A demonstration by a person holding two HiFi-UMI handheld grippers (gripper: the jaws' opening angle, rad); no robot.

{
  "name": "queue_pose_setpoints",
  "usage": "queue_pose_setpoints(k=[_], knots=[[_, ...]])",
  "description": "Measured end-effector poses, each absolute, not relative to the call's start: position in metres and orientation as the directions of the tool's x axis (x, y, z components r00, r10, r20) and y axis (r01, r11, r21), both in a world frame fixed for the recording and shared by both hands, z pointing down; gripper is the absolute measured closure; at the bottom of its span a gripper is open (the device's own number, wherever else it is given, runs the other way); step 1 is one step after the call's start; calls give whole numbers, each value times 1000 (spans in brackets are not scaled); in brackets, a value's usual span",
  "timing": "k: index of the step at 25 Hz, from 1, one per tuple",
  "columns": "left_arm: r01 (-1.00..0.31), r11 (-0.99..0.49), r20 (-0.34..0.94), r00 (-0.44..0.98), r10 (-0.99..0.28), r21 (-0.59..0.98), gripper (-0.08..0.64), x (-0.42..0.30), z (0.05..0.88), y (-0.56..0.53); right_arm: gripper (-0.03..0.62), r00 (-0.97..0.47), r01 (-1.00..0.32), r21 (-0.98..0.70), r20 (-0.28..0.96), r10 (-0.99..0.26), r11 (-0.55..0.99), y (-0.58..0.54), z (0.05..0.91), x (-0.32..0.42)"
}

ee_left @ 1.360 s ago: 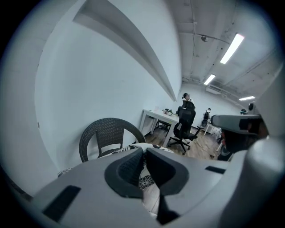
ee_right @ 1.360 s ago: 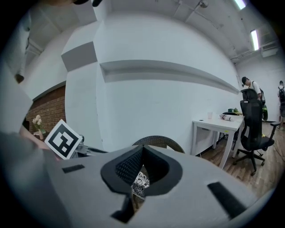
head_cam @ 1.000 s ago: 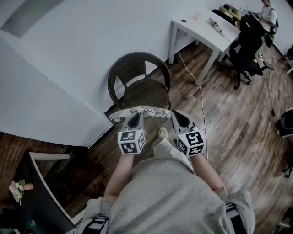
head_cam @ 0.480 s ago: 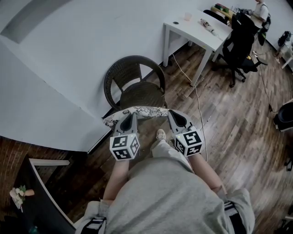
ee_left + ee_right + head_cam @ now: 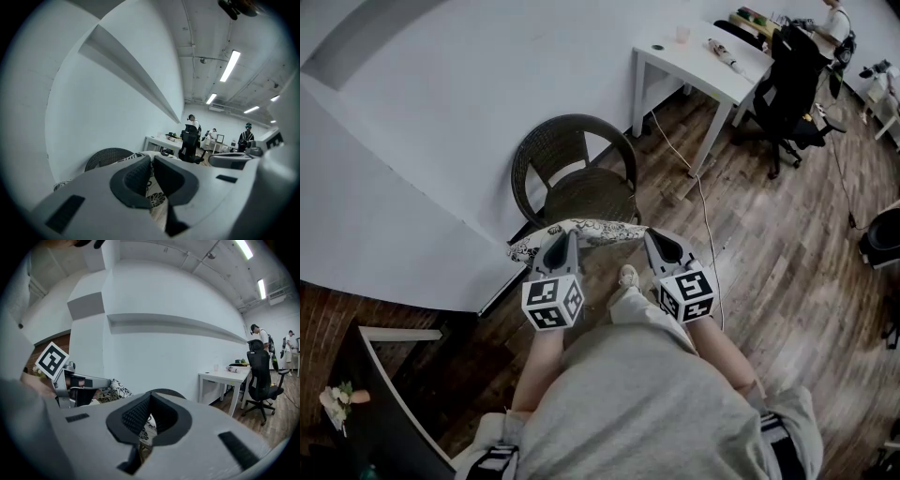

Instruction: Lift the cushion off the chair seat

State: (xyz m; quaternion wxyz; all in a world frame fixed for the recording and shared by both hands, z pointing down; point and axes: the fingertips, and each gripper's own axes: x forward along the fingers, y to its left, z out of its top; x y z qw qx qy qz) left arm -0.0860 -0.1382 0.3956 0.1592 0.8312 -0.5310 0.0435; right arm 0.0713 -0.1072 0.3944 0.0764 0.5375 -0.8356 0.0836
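Note:
The cushion [image 5: 581,231], white with a black flower print, hangs as a sagging strip between my two grippers, in front of and above the seat of the dark wicker chair [image 5: 579,183]. My left gripper [image 5: 562,240] is shut on its left end and my right gripper [image 5: 656,239] on its right end. In the left gripper view the pads [image 5: 140,174] stand pressed together with printed fabric [image 5: 155,199] just beyond them. The right gripper view shows the same closed jaws, with the cushion [image 5: 116,390] stretching left to the other gripper [image 5: 77,381].
A white table [image 5: 698,66] stands against the wall to the right of the chair, with a black office chair [image 5: 792,89] beside it. A cable [image 5: 709,211] runs across the wood floor. A dark cabinet [image 5: 389,394] is at lower left. People stand far back.
The left gripper has risen a little with its end of the cushion, so the cushion sits slightly higher above the seat. The right gripper has held its place.

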Motion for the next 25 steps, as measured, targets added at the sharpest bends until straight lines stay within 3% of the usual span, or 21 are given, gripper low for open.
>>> queue_pose_setpoints(k=[25], knots=[[-897, -378, 238, 428, -872, 229, 538, -83, 394, -131, 592, -412, -910, -54, 233, -881, 411, -102, 399, 72]])
